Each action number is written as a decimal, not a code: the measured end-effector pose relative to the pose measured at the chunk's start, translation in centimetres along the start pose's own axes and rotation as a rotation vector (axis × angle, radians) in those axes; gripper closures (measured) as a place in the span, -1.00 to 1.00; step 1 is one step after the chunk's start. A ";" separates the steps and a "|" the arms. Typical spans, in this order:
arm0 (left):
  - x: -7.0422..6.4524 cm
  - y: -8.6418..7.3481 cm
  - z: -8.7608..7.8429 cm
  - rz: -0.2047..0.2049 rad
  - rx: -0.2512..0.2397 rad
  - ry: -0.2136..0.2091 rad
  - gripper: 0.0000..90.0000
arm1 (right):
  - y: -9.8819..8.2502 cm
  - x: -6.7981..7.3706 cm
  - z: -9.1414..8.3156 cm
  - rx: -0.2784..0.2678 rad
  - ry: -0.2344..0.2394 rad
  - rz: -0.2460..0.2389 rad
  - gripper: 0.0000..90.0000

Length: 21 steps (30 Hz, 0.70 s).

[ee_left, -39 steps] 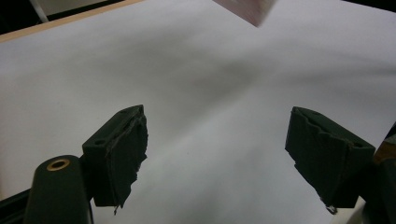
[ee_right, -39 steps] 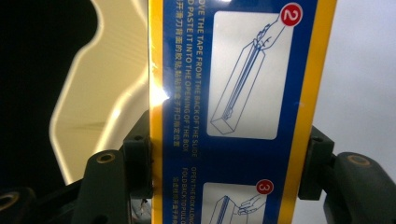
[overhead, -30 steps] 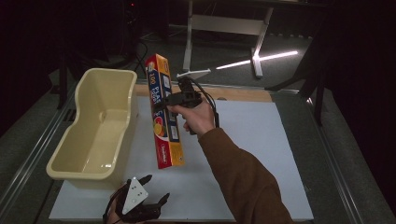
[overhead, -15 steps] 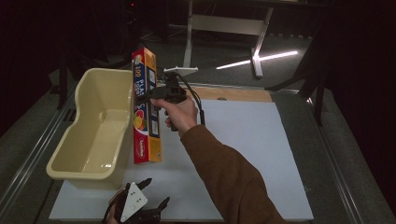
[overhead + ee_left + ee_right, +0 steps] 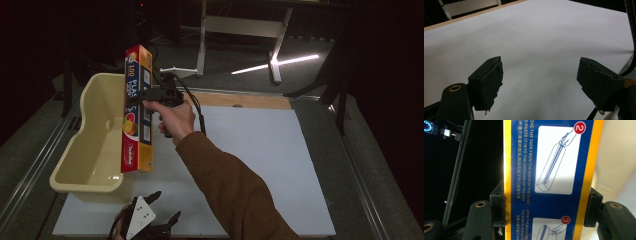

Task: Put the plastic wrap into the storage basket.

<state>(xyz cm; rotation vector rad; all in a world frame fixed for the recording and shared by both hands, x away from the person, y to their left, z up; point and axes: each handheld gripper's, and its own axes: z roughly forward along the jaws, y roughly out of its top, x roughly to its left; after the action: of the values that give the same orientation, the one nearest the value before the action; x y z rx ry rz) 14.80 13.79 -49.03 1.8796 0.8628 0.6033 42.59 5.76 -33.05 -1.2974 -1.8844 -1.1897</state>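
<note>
A long plastic-wrap box (image 5: 136, 110), red, orange and blue, hangs lengthwise in the air above the right rim of the cream plastic tub (image 5: 86, 150). My right gripper (image 5: 150, 95) is shut on the box near its middle, held by a hand in a brown sleeve. In the right gripper view the box's blue instruction panel (image 5: 551, 177) stands between the two jaws, which press on its side edges. My left gripper (image 5: 150, 222) rests low at the table's front edge, and in the left gripper view its jaws stand wide apart (image 5: 539, 85) over the white mat with nothing between them.
The white mat (image 5: 270, 150) covers most of the table, with a wooden strip (image 5: 240, 100) along its far edge. Metal rails run down both sides of the table. Behind it stands a white desk frame (image 5: 240, 30) on a dark floor.
My right gripper has carried the box to the left, from over the mat to above the tub's right rim, and a little higher. The left gripper has stayed put.
</note>
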 end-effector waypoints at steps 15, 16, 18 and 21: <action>0.0 0.1 0.0 -0.003 -0.015 -0.008 -0.53 | -0.5 0.6 3.7 -0.009 0.041 0.062 -0.13; 0.0 0.1 0.0 -0.003 -0.015 -0.008 -0.53 | -0.5 0.6 3.9 -0.007 0.040 0.064 -0.13; 0.0 0.1 -0.1 -0.002 -0.016 -0.009 -0.53 | -0.6 0.5 4.1 -0.005 0.038 0.068 -0.14; 0.0 0.1 -0.1 0.000 -0.021 -0.005 -0.53 | -0.7 0.4 4.9 -0.002 0.038 0.080 -0.14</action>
<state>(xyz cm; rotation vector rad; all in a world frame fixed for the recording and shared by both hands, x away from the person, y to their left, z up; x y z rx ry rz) 14.75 13.87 -48.87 1.8611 0.8503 0.6054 41.97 10.18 -35.18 -1.3287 -1.7881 -1.1679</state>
